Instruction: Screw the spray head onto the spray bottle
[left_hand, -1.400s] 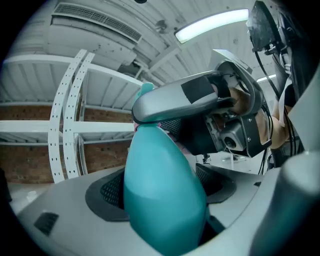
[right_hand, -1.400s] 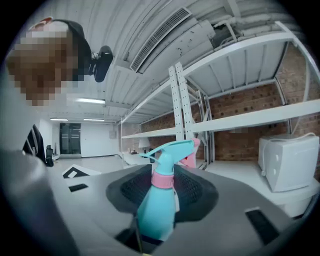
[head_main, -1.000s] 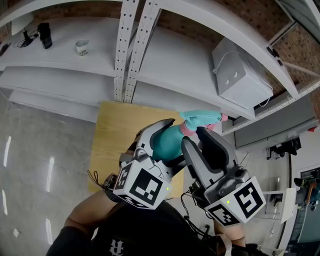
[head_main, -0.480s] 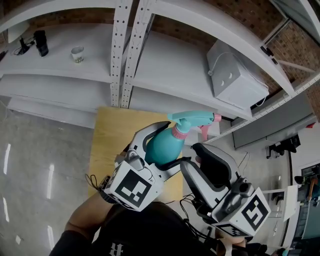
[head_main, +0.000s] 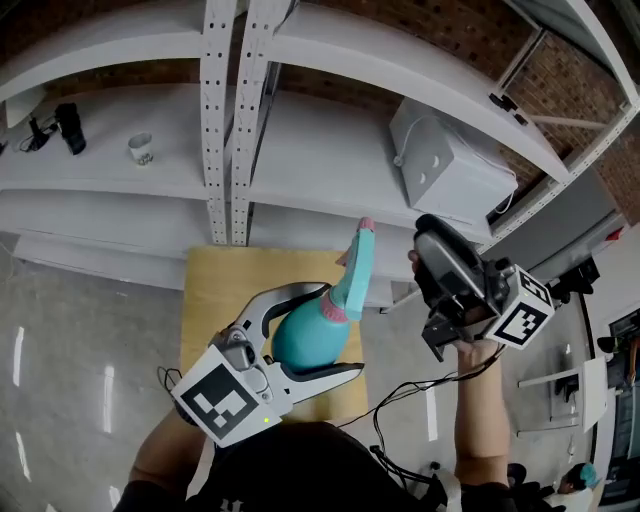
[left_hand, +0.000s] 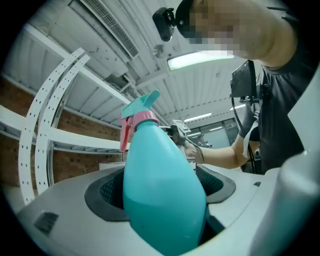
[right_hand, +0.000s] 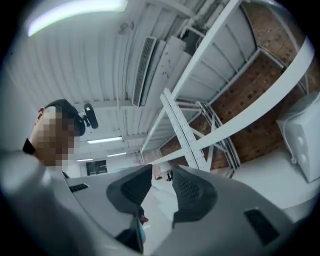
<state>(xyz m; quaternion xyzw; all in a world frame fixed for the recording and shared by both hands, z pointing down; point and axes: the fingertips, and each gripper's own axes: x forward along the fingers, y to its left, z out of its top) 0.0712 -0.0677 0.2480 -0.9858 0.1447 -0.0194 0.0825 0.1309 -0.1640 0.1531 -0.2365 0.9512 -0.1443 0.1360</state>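
**Spray bottle pinched in the left tongs, right tongs empty**

At the far left of the head view, a black device (head_main: 70, 127) and a cup (head_main: 141, 148) are seen on a white shelf (head_main: 300, 130), which is crossed by a perforated upright (head_main: 215, 110). Below it, a yellow desk (head_main: 225, 285) is visible. Over the desk, the left tongs (head_main: 335, 332) are clamped on the teal spray bottle (head_main: 300, 340), whose belly is pressed between the dark pads (left_hand: 212, 182). The bottle is held tilted off the desk. The spray head (head_main: 357, 262) is seated on its neck by a pink collar (head_main: 331, 312); how tightly cannot be told. To the right, well apart from the bottle, the right tongs (head_main: 428, 235) are raised, their jaws parted a little with nothing between them. Behind them, a white box (head_main: 445, 165) is set on the shelf.
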